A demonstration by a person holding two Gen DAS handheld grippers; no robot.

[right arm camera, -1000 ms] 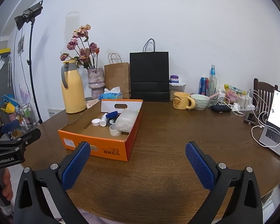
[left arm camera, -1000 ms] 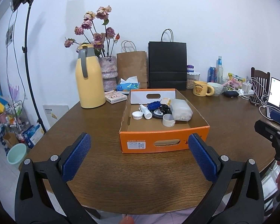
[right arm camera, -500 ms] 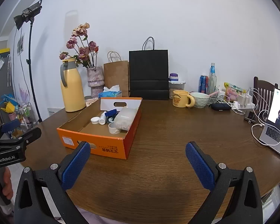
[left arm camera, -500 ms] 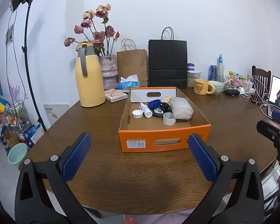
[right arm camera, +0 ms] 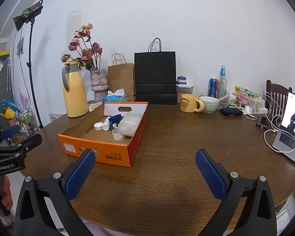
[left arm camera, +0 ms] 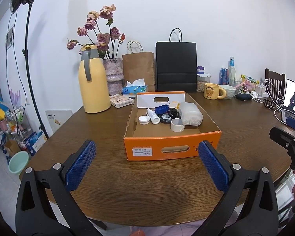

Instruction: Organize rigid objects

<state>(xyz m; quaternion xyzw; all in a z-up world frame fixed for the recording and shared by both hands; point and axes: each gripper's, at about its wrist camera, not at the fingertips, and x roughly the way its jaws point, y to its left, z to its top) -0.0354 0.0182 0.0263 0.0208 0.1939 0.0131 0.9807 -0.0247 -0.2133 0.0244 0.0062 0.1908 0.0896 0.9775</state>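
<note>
- Two sets of tongs hovered over the near edge of a round wooden table (left arm camera: pixel 236 118), which was the biggest thing in front of me.
- An orange cardboard box (left arm camera: pixel 172 148) sat on the table, open at the top, with a cut-out handle in its near wall and a white far wall.
- A black paper bag (left arm camera: pixel 176 66) stood against the wall behind the box, with a brown paper bag (left arm camera: pixel 137 68) just beside it and a yellow thermos jug (left arm camera: pixel 93 86) further left.
- The left tongs (left arm camera: pixel 147 163) were spread wide, empty, pointing straight at the box.
- The right tongs (right arm camera: pixel 145 174) were likewise spread and held nothing; the box lay ahead to their left.
- Inside the box, toward its far end, lay a clear lidded plastic container (left arm camera: pixel 190 113), touching a white tape roll (left arm camera: pixel 177 125).
- A small white bottle (left arm camera: pixel 153 116) lay near a white cap (left arm camera: pixel 144 120), with a blue object (left arm camera: pixel 162 109) behind them.
</note>
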